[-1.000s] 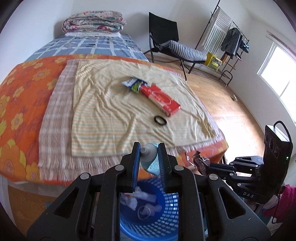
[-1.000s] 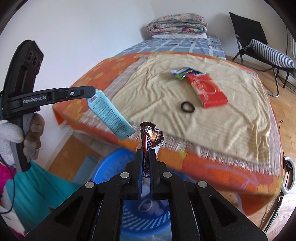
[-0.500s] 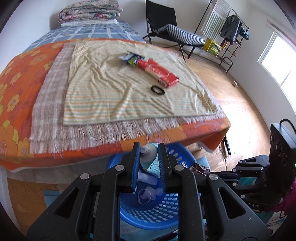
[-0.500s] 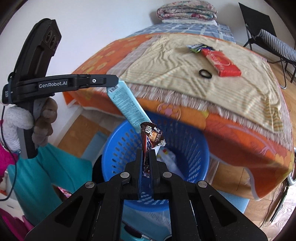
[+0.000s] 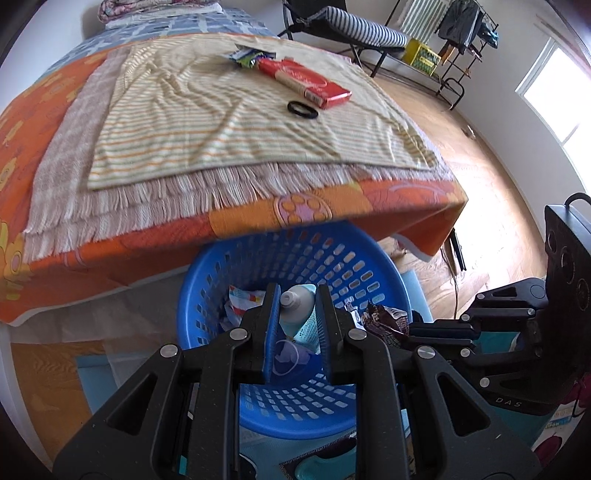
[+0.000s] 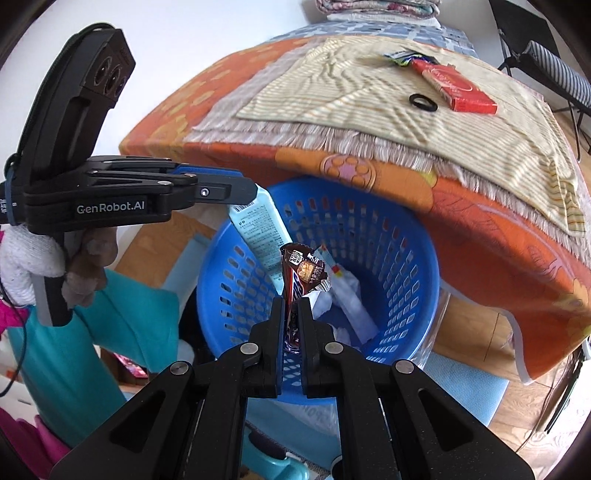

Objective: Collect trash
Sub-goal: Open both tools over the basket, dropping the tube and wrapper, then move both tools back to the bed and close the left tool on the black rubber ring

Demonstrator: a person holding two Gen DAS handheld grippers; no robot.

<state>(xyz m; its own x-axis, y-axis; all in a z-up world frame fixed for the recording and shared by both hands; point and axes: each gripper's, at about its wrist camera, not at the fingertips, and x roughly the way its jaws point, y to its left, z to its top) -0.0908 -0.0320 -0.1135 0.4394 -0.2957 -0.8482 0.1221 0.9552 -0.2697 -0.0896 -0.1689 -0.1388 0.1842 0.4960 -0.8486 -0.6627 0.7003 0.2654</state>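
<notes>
My left gripper (image 5: 297, 295) is shut on a light-blue tube (image 5: 301, 314) and holds it over the blue plastic basket (image 5: 373, 273). In the right wrist view the left gripper (image 6: 251, 194) and the tube (image 6: 258, 236) hang above the basket's left rim (image 6: 207, 273). My right gripper (image 6: 291, 306) is shut on a brown candy wrapper (image 6: 301, 273) over the same basket; the wrapper also shows in the left wrist view (image 5: 386, 321). White and blue scraps (image 6: 347, 295) lie inside the basket.
The basket stands on the floor against the foot of a bed with an orange cover (image 5: 155, 236) and a striped cloth (image 5: 221, 107). On the cloth lie a red box (image 5: 306, 79), a black ring (image 5: 302, 109) and small wrappers (image 5: 247, 57). A chair (image 5: 343, 29) stands behind.
Both grippers have come down from bed height to just above the basket, each with its item still held. The basket now fills the lower middle of both views.
</notes>
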